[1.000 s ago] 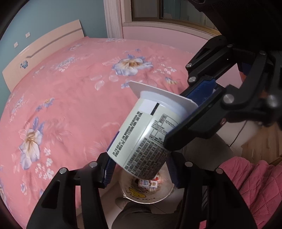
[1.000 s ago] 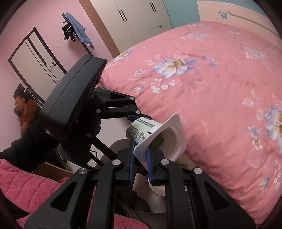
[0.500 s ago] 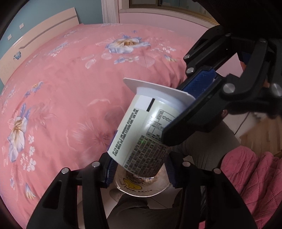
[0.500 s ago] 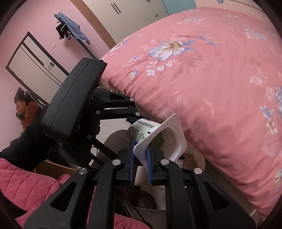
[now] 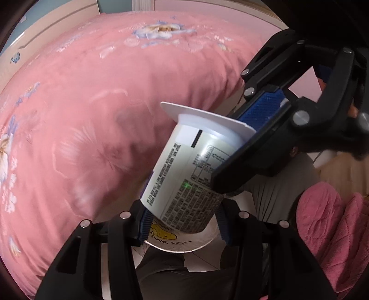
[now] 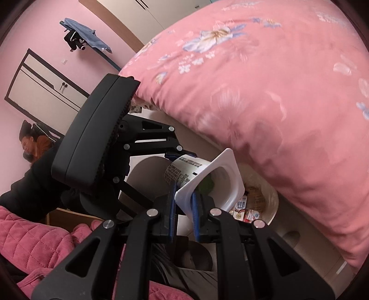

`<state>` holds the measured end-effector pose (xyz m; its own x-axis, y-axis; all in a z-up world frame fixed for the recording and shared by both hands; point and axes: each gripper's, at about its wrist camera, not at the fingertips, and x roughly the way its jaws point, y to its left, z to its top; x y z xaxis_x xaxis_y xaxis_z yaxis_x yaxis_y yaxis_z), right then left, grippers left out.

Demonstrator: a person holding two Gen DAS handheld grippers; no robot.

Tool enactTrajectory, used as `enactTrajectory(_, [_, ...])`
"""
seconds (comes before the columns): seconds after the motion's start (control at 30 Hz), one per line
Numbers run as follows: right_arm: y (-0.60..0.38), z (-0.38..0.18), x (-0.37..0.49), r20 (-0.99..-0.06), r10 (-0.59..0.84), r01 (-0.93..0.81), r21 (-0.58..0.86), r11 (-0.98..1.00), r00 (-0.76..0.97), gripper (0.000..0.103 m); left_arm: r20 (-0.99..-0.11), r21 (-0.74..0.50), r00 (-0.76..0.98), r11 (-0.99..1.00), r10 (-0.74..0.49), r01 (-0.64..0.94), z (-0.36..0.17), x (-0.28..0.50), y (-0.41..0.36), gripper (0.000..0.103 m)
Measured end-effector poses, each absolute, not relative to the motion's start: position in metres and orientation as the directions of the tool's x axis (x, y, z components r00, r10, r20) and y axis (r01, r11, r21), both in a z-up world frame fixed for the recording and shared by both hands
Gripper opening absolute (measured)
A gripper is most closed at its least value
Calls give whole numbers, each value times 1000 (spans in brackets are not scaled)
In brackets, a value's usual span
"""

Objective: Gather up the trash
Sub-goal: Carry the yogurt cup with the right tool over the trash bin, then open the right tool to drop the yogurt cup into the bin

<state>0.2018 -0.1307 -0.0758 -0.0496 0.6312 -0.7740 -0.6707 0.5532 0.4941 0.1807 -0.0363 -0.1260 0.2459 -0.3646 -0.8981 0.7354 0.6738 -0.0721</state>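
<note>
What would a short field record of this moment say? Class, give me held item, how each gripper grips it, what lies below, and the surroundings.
held item: white yogurt cup, tilted, open mouth empty
right gripper: shut on the cup's square rim
left gripper: pads at the cup's base, either side
below: white trash bin holding small milk cartons
surroundings: bed with pink floral quilt

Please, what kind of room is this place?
Most likely a bedroom in a home. A large bed with a pink flowered cover fills the view, tall wardrobe doors stand at the far wall, and a small trash bin sits on the floor beside the bed.
</note>
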Motion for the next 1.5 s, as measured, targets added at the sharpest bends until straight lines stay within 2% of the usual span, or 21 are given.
enactTrajectory(1.07, [-110,-225,233,-773,588,-488,618,616,-237,14,-943,-231,17,691,-332,685,-254,196,-40,50])
enactTrajectory(1.37, [-96,-256,239,-810,528,-476,581,660,-256,15,-956,-255,-62,710,-285,656,-286,208,-43,50])
enactTrajectory(1.4, [-94,-260,239,-815,517,-475,574,667,-260,17,-960,-250,-71,712,-272,656,-291,208,-43,50])
enactTrajectory(1.43, [-93,-264,239,-820,508,-471,569,675,-262,29,-963,-244,-76,714,-259,657,-294,208,-43,51])
enactTrajectory(1.47, [-90,-268,239,-831,495,-471,553,687,-254,53,-967,-235,-79,719,-244,655,-296,208,-41,59])
enactTrajectory(1.5, [-89,-271,238,-851,473,-478,522,707,-230,64,-972,-218,-77,730,-222,648,-301,208,-40,67])
